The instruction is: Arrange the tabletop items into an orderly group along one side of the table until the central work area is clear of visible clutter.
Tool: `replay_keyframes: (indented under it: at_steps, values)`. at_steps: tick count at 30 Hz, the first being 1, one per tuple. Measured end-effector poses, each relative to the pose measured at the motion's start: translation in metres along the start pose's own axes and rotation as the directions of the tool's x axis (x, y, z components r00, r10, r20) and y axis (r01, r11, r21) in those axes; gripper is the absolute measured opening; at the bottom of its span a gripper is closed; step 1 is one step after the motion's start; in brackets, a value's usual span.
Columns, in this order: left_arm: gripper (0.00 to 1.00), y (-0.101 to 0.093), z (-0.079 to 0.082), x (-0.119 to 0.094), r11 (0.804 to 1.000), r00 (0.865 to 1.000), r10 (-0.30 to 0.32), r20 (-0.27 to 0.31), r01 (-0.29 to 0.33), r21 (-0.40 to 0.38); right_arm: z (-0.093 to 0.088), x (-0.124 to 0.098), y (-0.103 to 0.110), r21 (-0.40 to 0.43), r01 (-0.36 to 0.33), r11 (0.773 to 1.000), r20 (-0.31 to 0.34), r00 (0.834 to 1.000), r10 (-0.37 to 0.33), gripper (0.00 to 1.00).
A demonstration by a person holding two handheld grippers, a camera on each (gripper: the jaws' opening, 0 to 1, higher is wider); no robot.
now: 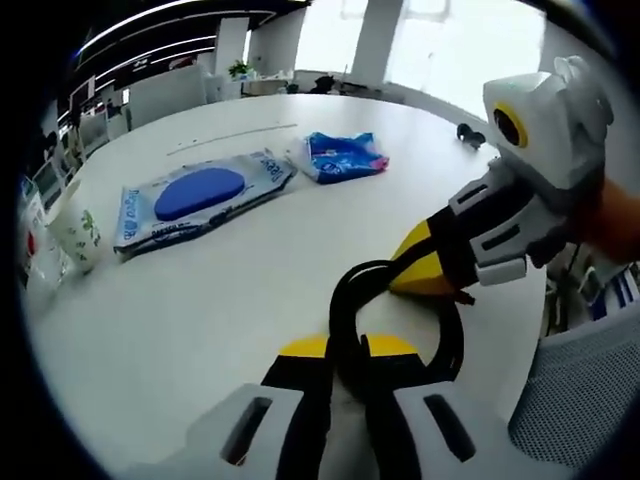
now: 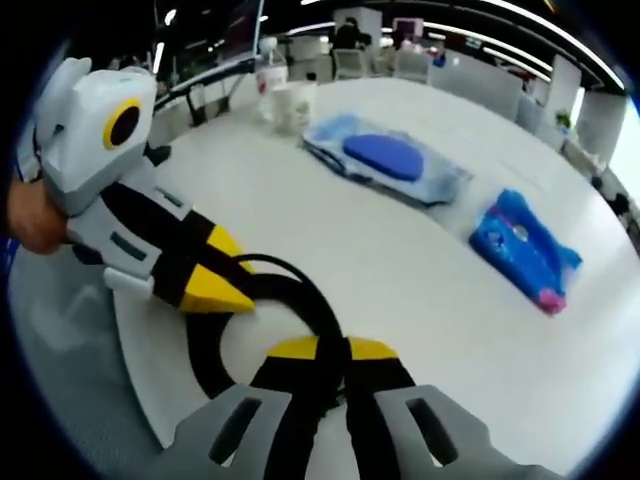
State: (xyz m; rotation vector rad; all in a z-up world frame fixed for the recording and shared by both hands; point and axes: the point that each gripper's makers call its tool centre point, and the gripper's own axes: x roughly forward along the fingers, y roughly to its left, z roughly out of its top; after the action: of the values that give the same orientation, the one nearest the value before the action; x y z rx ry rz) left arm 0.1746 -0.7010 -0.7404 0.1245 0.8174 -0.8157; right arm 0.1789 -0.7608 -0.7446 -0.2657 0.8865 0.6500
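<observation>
Left gripper view has its own left gripper (image 1: 345,355) rising from the bottom edge, yellow-tipped jaws drawn narrow and pinching a black cable loop (image 1: 350,295) that curls up from between them onto the white table (image 1: 230,290). Just beyond, the right gripper (image 1: 425,280) reaches in from the right, held by a person's hand (image 1: 610,225), and its yellow jaws are pressed together on the far part of the same loop. Right gripper view gives the mirror of this: the right gripper (image 2: 330,352) at the bottom nips the black cable loop (image 2: 300,290) between close-set jaws, while the left gripper (image 2: 225,290) comes in from the left with a hand (image 2: 35,220) behind it, its tips closed on the cable where it bends (the loop lies near the table's edge in both views). Farther out on the table (image 2: 400,260) lies a flat wipes pack (image 1: 200,197) with a blue oval lid, and just beside it a smaller blue packet (image 1: 345,155) with a pink corner; the two are near each other but apart. The wipes pack (image 2: 390,160) and blue packet (image 2: 525,250) sit well apart from the cable. A white cup (image 1: 78,235) with a green print stands toward the table's rim, beside what may be a bottle, too blurred to tell; the cup (image 2: 292,105) shows at the far end.
</observation>
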Motion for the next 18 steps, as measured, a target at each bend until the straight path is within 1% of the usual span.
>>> replay_keyframes:
  at_steps: [8, 18]
  values:
    - [0.09, 0.002, 0.0, -0.005, 1.0, 1.0, 0.002, 0.005, -0.001, -0.019, 0.005, -0.002, 0.004, -0.001, -0.009, 1.0, 0.003, 1.0, 0.009, 0.04]
    - [0.07, 0.009, 0.008, -0.013, 0.999, 1.0, 0.01, 0.029, -0.009, -0.045, 0.016, -0.004, 0.006, -0.01, -0.009, 1.0, 0.023, 1.0, 0.01, 0.03]
